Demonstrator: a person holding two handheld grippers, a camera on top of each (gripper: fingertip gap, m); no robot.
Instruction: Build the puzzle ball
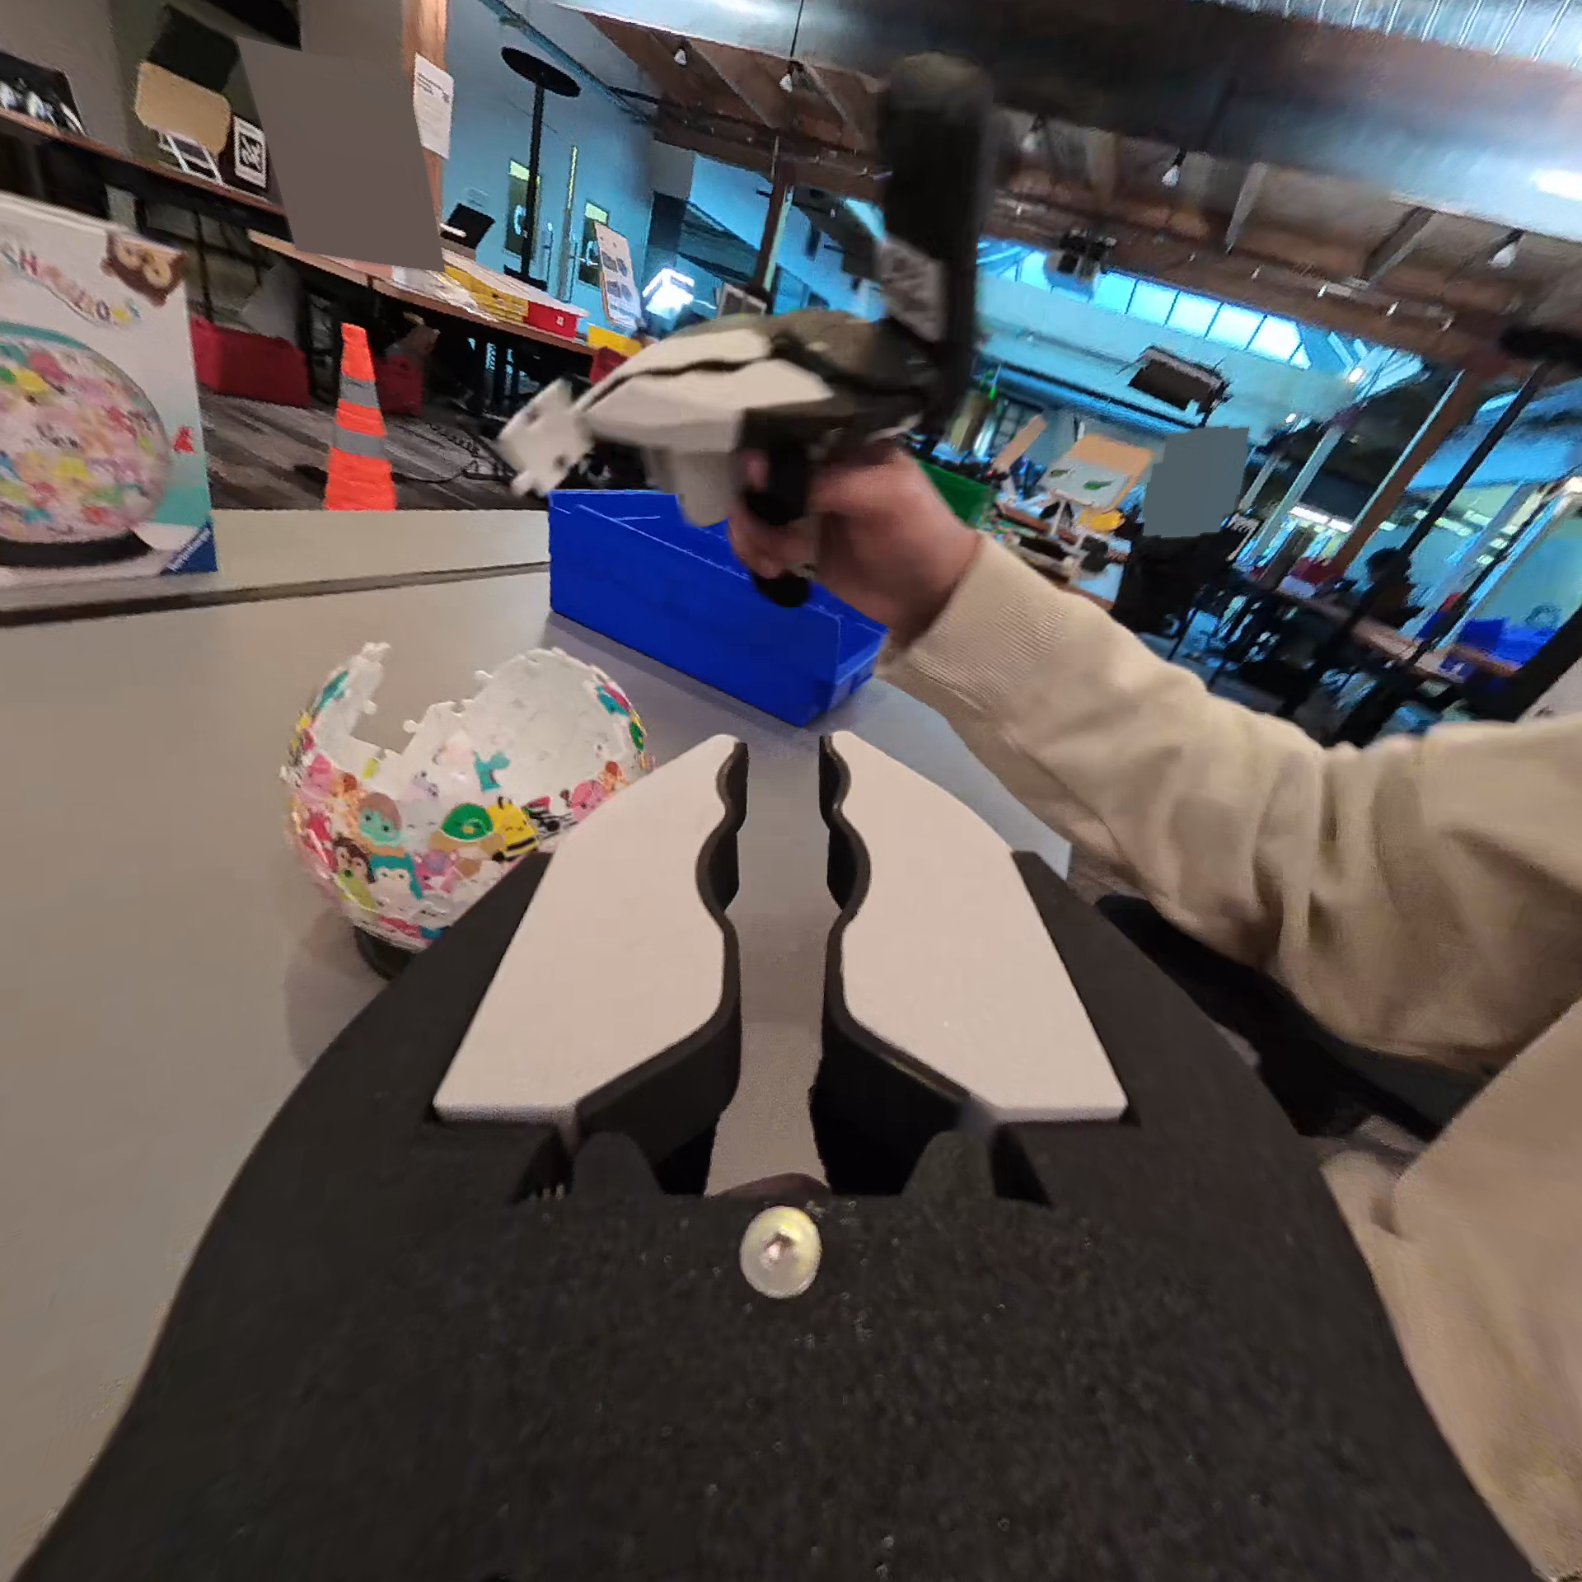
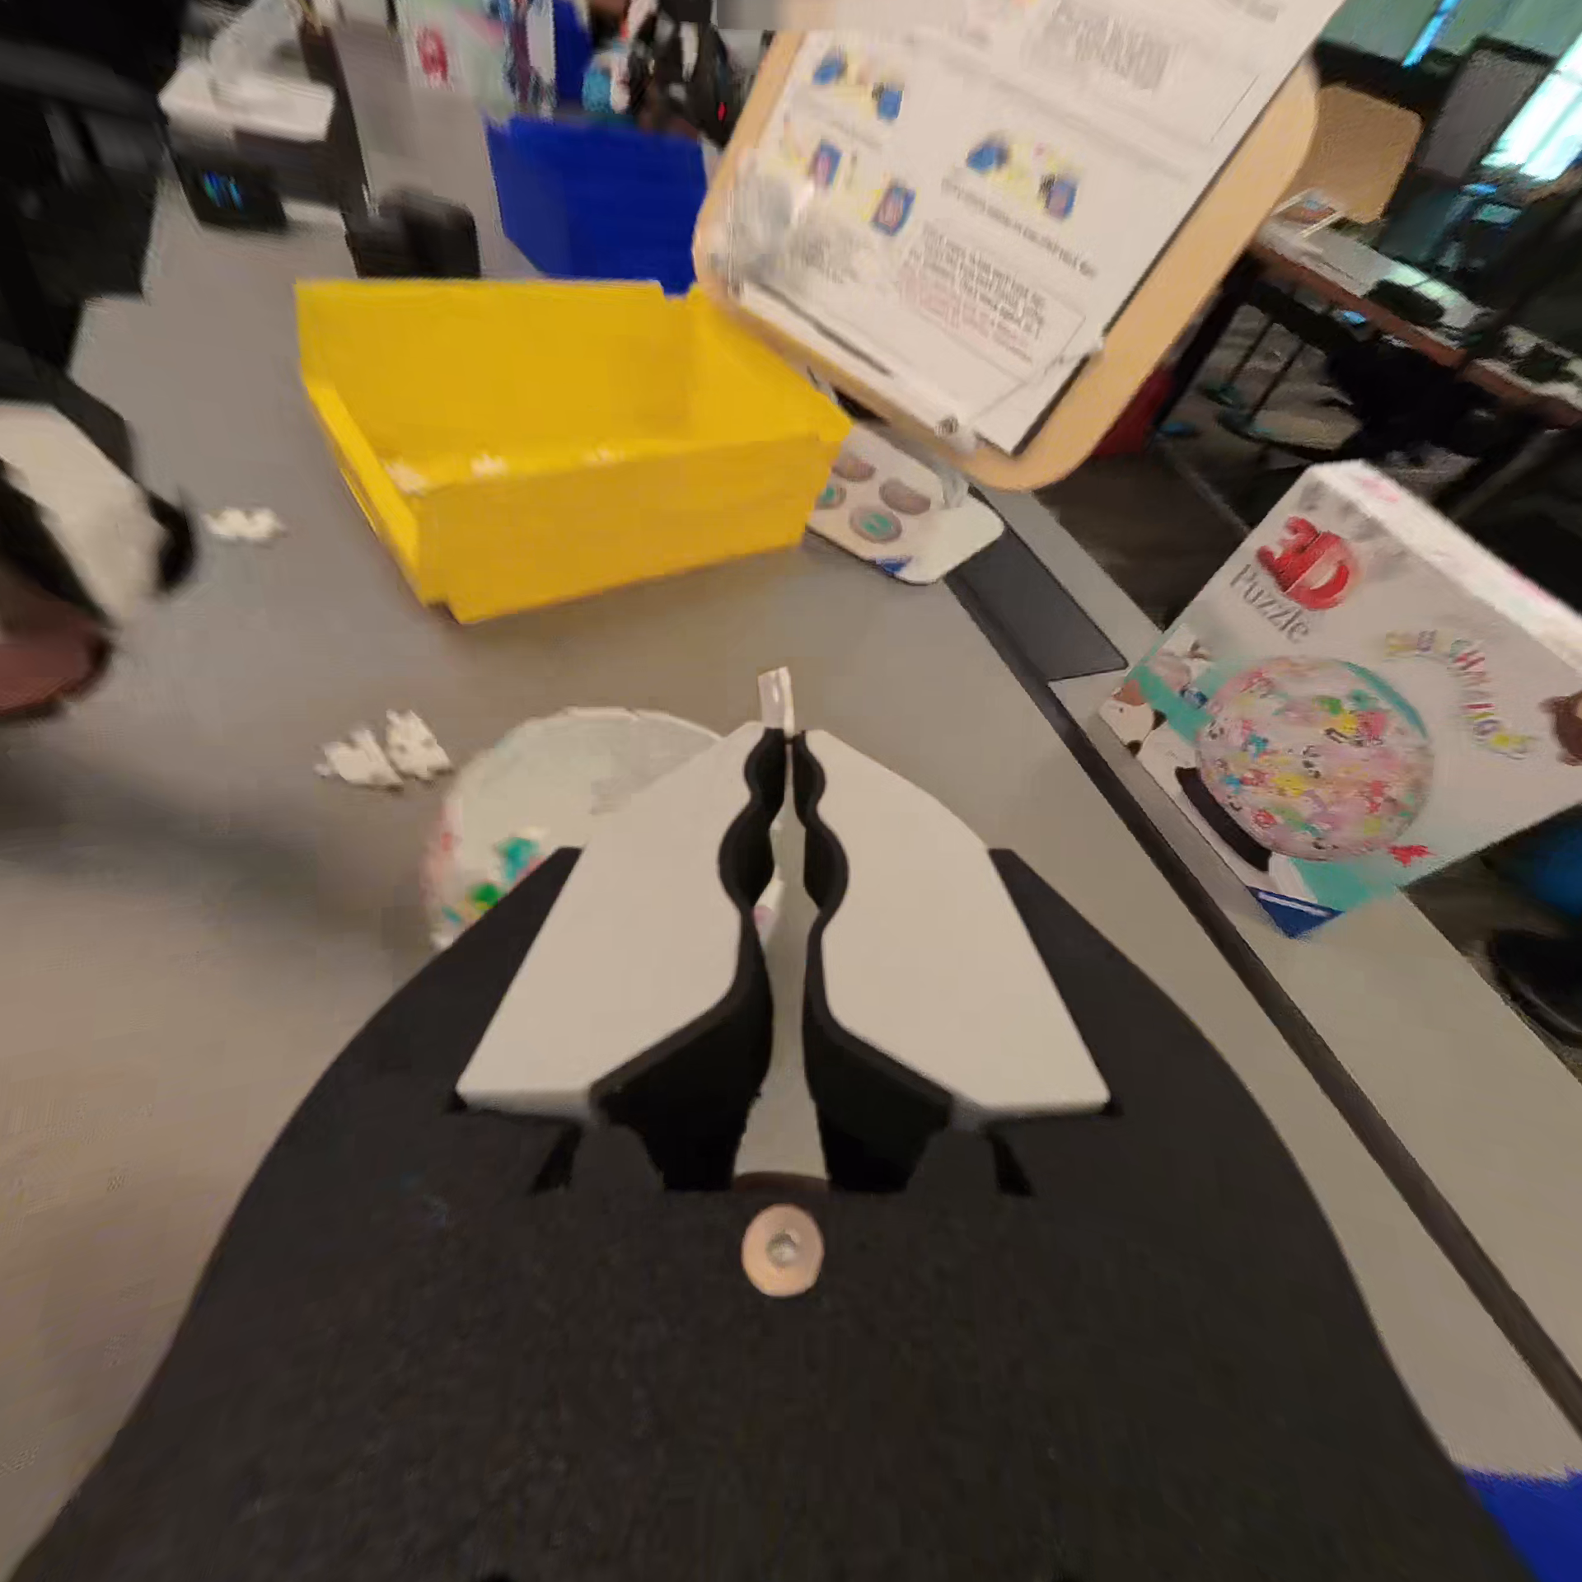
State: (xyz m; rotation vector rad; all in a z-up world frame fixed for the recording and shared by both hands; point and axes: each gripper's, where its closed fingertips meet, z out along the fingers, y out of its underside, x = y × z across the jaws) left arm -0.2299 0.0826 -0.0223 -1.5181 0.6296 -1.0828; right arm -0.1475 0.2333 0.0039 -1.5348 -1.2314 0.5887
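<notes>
Your left tool (image 1: 779, 753) sits released, low centre of frame, over the desk (image 1: 171, 856). Left of it stands the half-built puzzle ball (image 1: 454, 796). Farther up, your right tool (image 1: 591, 411) is clenched on a white puzzle piece (image 1: 541, 437).

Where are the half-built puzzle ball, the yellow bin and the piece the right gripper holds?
puzzle ball (image 1: 445, 822): left wrist view, printed outer shell.
yellow bin (image 2: 633, 522): right wrist view, near wall.
puzzle piece (image 2: 776, 700): right wrist view, protruding tip.

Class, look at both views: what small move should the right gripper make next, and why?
Probably lower the right gripper toward the open rim of the half-built ball. Its jaws are shut on a white puzzle piece, held above the ball, while the left gripper is open and empty.
</notes>
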